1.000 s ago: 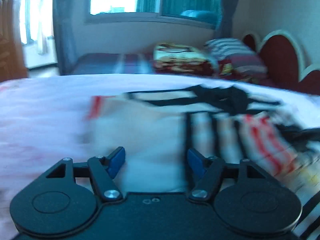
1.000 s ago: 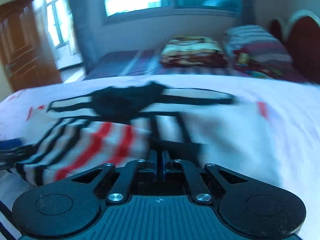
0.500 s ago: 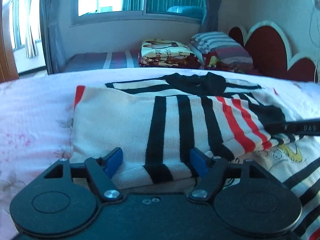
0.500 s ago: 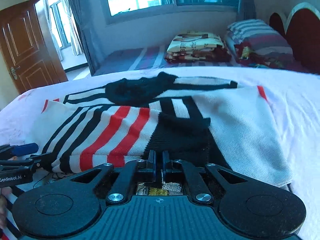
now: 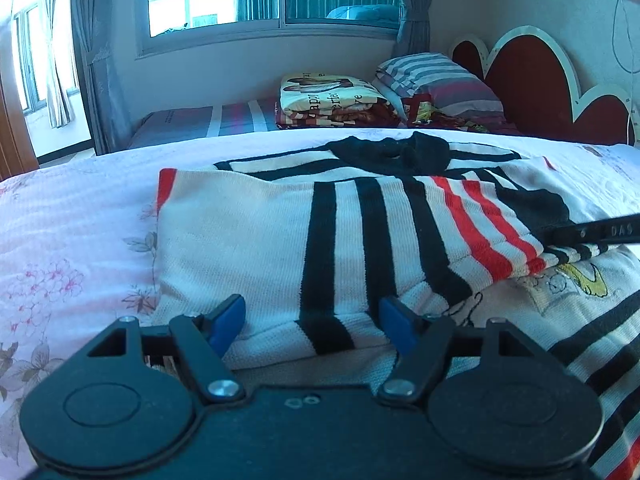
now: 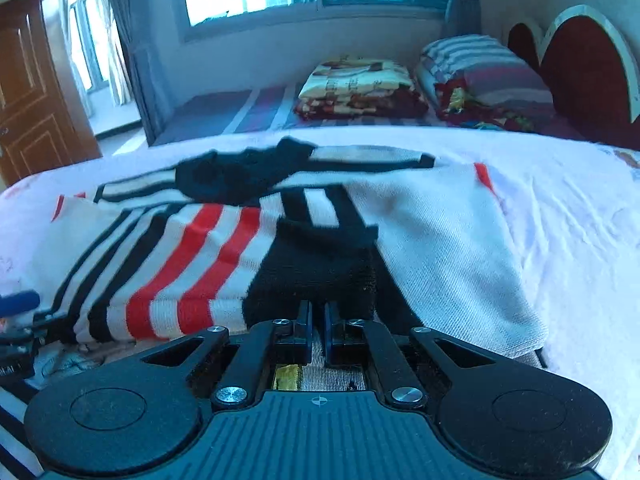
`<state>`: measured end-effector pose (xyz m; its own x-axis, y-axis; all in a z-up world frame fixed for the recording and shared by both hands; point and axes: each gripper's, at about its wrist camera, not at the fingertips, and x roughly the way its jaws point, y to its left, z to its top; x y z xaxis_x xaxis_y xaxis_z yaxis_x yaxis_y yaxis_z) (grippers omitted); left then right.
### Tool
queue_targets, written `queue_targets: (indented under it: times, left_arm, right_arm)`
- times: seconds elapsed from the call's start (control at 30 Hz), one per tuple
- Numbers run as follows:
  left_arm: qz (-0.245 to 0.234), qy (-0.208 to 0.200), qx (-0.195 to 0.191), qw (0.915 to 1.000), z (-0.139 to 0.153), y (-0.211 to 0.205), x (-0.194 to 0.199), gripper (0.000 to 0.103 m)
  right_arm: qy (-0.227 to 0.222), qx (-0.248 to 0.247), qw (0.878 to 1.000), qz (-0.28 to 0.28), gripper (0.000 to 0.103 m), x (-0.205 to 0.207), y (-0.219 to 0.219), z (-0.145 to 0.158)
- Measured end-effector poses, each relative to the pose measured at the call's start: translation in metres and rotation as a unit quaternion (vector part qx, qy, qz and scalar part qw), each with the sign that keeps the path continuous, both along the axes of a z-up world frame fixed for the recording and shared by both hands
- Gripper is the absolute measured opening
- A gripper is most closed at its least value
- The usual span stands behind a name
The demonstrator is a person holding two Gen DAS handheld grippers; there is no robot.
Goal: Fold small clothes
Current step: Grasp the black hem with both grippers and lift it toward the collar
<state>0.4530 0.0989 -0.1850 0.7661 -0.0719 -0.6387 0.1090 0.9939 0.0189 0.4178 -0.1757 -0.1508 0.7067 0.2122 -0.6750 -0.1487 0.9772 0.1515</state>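
I see the knit striped sweater (image 5: 320, 240) lying folded on the pink floral bedsheet (image 5: 60, 240). My left gripper (image 5: 312, 320) sits low, jaws spread wide; my right gripper (image 6: 318, 320) pinches its black cuff (image 6: 316, 276).

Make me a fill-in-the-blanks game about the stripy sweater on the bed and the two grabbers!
1. The left gripper has its blue fingers wide ____.
2. The sweater has black stripes and ____ stripes.
3. The sweater lies on a bedsheet printed with pink ____.
4. The right gripper has its jaws nearly ____ at the sweater's black cuff.

Missing words: open; red; flowers; shut
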Motion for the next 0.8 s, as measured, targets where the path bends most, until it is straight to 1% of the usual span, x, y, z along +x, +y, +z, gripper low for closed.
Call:
queue_targets:
  times: [0.03, 0.07, 0.13, 0.2, 0.3, 0.43, 0.5, 0.57, 0.6, 0.7, 0.73, 0.8]
  left_arm:
    - [-0.001, -0.001, 0.001, 1.0, -0.001, -0.001, 0.0, 0.074]
    - [-0.002, -0.002, 0.002, 1.0, -0.001, -0.001, -0.001, 0.074]
    - [-0.002, -0.004, 0.001, 1.0, -0.002, -0.001, -0.001, 0.074]
    - [-0.002, -0.005, 0.0, 1.0, -0.003, 0.0, -0.001, 0.074]
    - [-0.002, -0.007, 0.002, 1.0, -0.003, 0.0, -0.002, 0.074]
    - [-0.002, -0.009, 0.003, 1.0, -0.004, 0.0, -0.002, 0.074]
    - [0.004, -0.007, 0.003, 1.0, 0.002, 0.0, -0.007, 0.072]
    - [0.002, -0.021, -0.008, 0.9997, 0.013, 0.004, -0.026, 0.073]
    - [0.0, -0.018, -0.014, 0.9997, 0.016, 0.007, -0.037, 0.074]
    - [0.016, 0.003, -0.041, 0.999, 0.019, 0.023, -0.081, 0.076]
    - [0.024, 0.011, -0.05, 0.9984, 0.02, 0.029, -0.097, 0.076]
    - [0.043, 0.026, -0.055, 0.9972, 0.018, 0.037, -0.132, 0.073]
  right_arm:
    - [-0.007, -0.001, 1.0, -0.007, 0.004, -0.001, -0.001, 0.0]
    - [0.007, -0.011, 1.0, -0.012, 0.003, 0.001, -0.001, -0.006]
    - [0.003, -0.01, 1.0, -0.011, 0.003, 0.0, -0.002, -0.01]
    - [0.008, -0.021, 1.0, -0.007, 0.003, 0.001, 0.0, -0.008]
    - [0.015, -0.017, 1.0, -0.006, 0.003, 0.004, -0.001, -0.006]
    - [0.013, -0.027, 1.0, 0.006, 0.003, 0.001, -0.001, -0.005]
    - [0.014, -0.015, 1.0, -0.005, 0.004, -0.005, -0.006, 0.001]
    - [-0.02, 0.014, 1.0, -0.013, 0.004, -0.028, -0.02, 0.018]
    - [-0.025, 0.025, 0.999, -0.013, 0.004, -0.041, -0.028, 0.024]
    - [0.02, 0.07, 0.997, -0.013, 0.004, -0.08, -0.059, 0.025]
    - [0.026, 0.07, 0.997, -0.017, 0.004, -0.096, -0.068, 0.024]
    - [0.03, 0.072, 0.997, -0.022, 0.004, -0.132, -0.085, 0.025]
